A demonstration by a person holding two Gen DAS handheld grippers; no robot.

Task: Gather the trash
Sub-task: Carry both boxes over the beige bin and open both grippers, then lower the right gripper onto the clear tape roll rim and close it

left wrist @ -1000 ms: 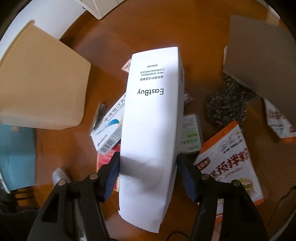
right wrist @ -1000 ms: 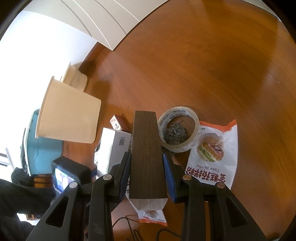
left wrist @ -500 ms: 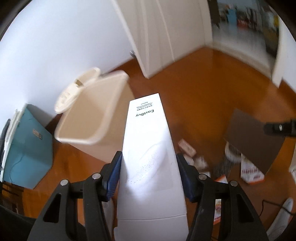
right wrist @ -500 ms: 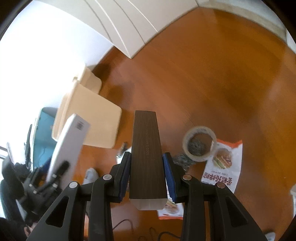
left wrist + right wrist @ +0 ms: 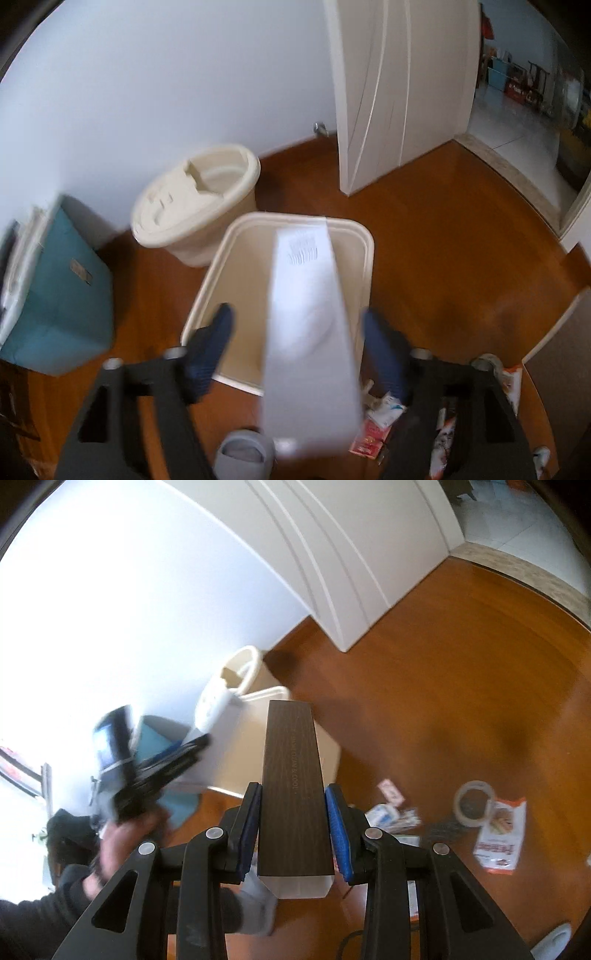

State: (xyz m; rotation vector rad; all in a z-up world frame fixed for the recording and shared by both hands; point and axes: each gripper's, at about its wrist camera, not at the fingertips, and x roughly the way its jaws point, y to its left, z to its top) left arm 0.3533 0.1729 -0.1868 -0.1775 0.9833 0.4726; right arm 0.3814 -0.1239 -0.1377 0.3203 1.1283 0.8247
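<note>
I'm watching my left gripper (image 5: 297, 345); its jaws have just been opening, standing clear of the white box (image 5: 308, 332), which is hanging over the open cream bin (image 5: 364, 236). It's looking light, stiff, smooth-sided cardboard. My right gripper (image 5: 293, 830) is clamping the brown box (image 5: 291, 790) across its narrow sides, near the bottom end, beside the bin.

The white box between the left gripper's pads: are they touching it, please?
Apart. The left wrist view shows clear gaps between the white box and both pads, above the bin.
</note>
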